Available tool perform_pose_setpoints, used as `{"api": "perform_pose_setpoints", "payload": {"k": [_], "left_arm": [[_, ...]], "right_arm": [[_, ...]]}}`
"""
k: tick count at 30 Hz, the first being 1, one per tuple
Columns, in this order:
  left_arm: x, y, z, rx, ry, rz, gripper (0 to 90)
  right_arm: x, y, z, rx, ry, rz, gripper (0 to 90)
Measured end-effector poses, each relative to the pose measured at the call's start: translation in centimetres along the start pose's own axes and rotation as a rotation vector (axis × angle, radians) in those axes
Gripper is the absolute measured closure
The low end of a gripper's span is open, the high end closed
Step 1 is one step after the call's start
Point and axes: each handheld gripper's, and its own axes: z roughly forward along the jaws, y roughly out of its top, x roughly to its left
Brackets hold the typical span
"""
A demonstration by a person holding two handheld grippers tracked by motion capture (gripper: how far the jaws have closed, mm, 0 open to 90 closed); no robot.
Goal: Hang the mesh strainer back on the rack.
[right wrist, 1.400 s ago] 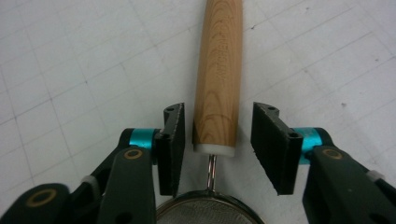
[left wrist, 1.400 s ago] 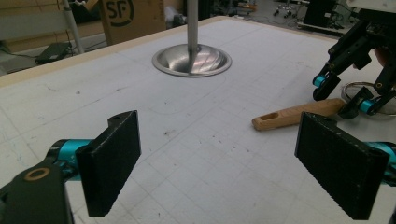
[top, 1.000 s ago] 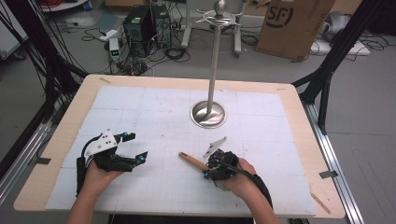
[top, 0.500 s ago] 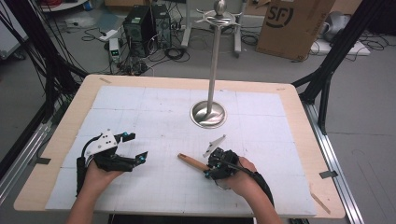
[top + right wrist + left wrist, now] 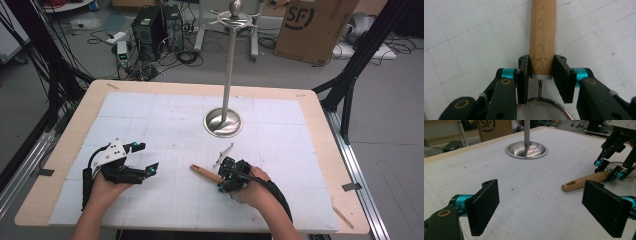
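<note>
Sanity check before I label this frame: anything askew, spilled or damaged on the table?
Nothing stands out. The strainer lies flat on the mat, its wooden handle clamped squarely by the right gripper. The metal stand is upright. The left gripper is open and holds nothing.

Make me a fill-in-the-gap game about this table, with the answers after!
1. The right claw is clamped on a strainer's ____ handle.
2. The left claw is ____, with nothing between its pads.
3. The tall metal pole stands on a round ____ base.
Answers: wooden; open; metal
</note>
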Motion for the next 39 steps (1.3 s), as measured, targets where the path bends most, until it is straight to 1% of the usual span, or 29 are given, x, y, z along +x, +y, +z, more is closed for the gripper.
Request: {"api": "perform_pose_setpoints", "payload": {"k": [4,7,8,11,13,16,20,21,26,29,32,35,36,38,39], "left_arm": [[0.0,0.0,0.1,0.003,-0.001,0.0,15.0],[-0.1,0.0,0.1,0.004,-0.002,0.0,15.0],[-0.1,0.0,0.1,0.004,-0.002,0.0,15.0],[-0.1,0.0,0.1,0.004,0.0,0.0,15.0],[0.0,-0.1,0.0,0.003,0.002,0.0,15.0],[0.1,-0.1,0.0,0.004,0.005,-0.004,15.0],[0.1,-0.1,0.0,0.002,0.004,-0.003,15.1],[0.1,-0.1,0.0,0.003,0.003,-0.002,15.0],[0.1,-0.1,-0.1,0.0,0.003,-0.002,15.0],[0.1,0.0,-0.1,-0.001,0.005,0.0,15.0],[0.1,0.0,-0.1,-0.001,0.005,-0.001,15.1],[0.1,-0.1,0.0,0.0,0.006,0.0,15.0],[0.1,-0.1,0.0,0.001,0.007,0.0,15.0],[0.1,-0.1,0.0,0.001,0.009,-0.003,15.0],[0.1,-0.1,0.0,0.0,0.009,-0.003,15.1]], "right_arm": [[0.1,0.2,0.1,0.012,-0.006,0.003,66.6],[0.3,0.2,0.0,0.006,-0.02,-0.015,67.9],[0.4,0.0,0.0,-0.003,-0.025,-0.023,68.3],[0.4,-0.4,0.0,-0.031,-0.024,-0.027,68.6],[0.3,-0.5,-0.1,-0.05,-0.024,-0.043,68.8],[0.4,-0.7,-0.2,-0.068,-0.045,-0.05,68.8],[0.1,-0.8,-0.6,-0.095,-0.05,-0.038,68.7],[0.0,-0.9,-0.7,-0.105,-0.049,-0.043,68.7],[-0.2,-1.2,-1.4,-0.167,-0.059,-0.033,68.7],[-0.4,-1.5,-2.0,-0.206,-0.062,-0.015,68.7],[-0.7,-1.9,-2.6,-0.257,-0.069,0.001,68.7],[-1.1,-2.5,-3.2,-0.31,-0.058,0.022,68.7],[-1.2,-2.7,-3.4,-0.322,-0.068,0.022,68.7],[-1.3,-2.8,-3.5,-0.33,-0.071,0.026,68.6],[-1.4,-2.9,-3.7,-0.348,-0.071,0.034,68.7]]}}
